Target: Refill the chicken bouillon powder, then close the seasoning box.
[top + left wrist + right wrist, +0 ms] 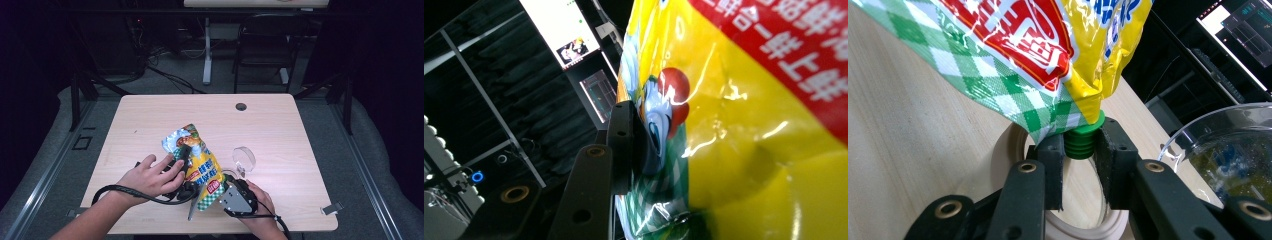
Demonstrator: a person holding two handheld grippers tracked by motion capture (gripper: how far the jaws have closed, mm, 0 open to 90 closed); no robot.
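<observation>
Glossy yellow plastic film makes up the pouch point(199, 162), which is held up near the front edge of the tabletop point(280, 125), with its green screw cap point(1083, 140) pointing down at the low end. It looks soft and slippery: the film dents and wrinkles where it is squeezed, and whatever is inside would probably shift and sag, so the body gives a poor hold. The cap is the one stiff part, ribbed and small, and it seems the best place to grip and twist.

The right claw point(1080, 165) pinches that cap between its two jaws, coming in from the front edge with the hand low behind it. The left claw point(184, 152) is pressed together on the upper body of the pouch; in the left gripper view one jaw bites into the film. The left hand point(150, 177) reaches in flat from the front left corner. A clear bowl point(244, 159) and a pale ring point(1013, 165) lie just beside the cap.
</observation>
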